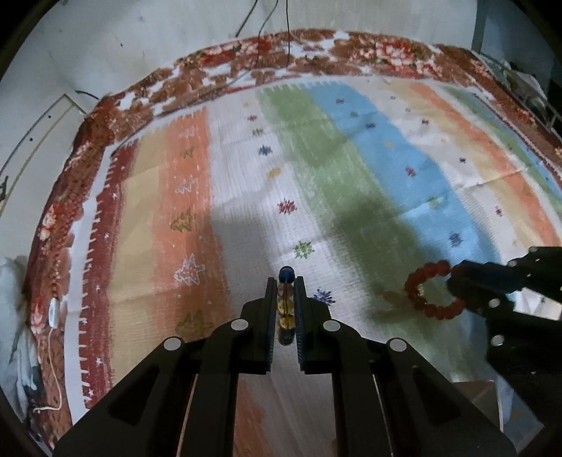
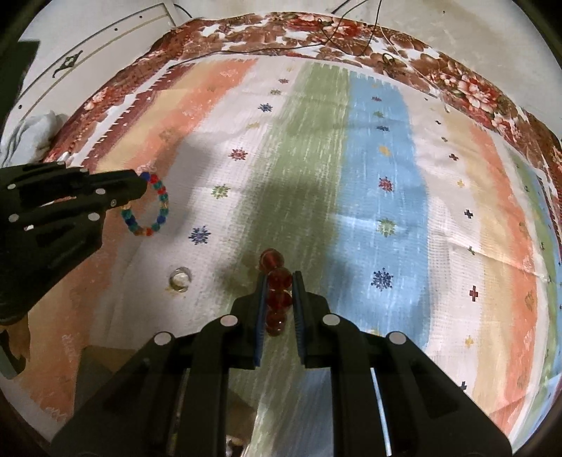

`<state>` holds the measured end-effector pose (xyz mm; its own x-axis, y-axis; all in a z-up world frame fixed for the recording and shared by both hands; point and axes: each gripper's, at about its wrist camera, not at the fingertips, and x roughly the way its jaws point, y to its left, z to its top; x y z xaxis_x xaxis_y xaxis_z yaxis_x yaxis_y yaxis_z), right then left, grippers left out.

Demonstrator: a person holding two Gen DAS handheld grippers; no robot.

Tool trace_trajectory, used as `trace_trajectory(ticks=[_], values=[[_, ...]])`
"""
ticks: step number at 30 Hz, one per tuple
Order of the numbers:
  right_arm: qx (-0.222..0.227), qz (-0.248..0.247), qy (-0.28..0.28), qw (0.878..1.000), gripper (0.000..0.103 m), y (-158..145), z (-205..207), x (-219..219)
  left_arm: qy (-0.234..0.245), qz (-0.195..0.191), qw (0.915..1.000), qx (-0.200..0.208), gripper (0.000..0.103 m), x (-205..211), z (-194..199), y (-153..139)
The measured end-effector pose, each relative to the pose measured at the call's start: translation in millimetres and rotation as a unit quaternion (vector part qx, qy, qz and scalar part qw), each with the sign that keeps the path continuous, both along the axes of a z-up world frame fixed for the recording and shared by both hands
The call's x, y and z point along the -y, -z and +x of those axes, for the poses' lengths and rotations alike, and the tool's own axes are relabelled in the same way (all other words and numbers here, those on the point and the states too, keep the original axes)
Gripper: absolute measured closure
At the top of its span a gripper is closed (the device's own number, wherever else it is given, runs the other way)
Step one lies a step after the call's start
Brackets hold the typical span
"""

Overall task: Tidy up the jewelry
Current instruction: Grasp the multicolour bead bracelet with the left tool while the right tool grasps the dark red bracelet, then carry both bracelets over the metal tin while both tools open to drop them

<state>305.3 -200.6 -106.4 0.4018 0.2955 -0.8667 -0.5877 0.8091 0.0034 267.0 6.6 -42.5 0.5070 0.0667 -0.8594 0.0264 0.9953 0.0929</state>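
Observation:
My left gripper is shut on a multicoloured bead bracelet; blue, pink and yellow beads show between its fingers. From the right wrist view that bracelet hangs as a loop from the left gripper above the cloth. My right gripper is shut on a red bead bracelet. In the left wrist view the red bracelet hangs as a ring from the right gripper at the right. A small clear ring lies on the cloth, left of my right gripper.
A striped cloth with small star motifs covers a floral brown blanket on the bed. Thin cables lie at the far edge. A white cord with a round switch lies at the left edge. A white crumpled cloth sits at the far left.

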Motion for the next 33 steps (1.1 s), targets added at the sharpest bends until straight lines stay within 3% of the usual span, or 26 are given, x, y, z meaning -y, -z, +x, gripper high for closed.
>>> trace_trajectory(ticks=[33], values=[[0.062, 0.046, -0.021, 0.997, 0.088, -60, -93, 32, 0.033, -0.011, 0.9969, 0.070, 0.094, 40, -96, -53]])
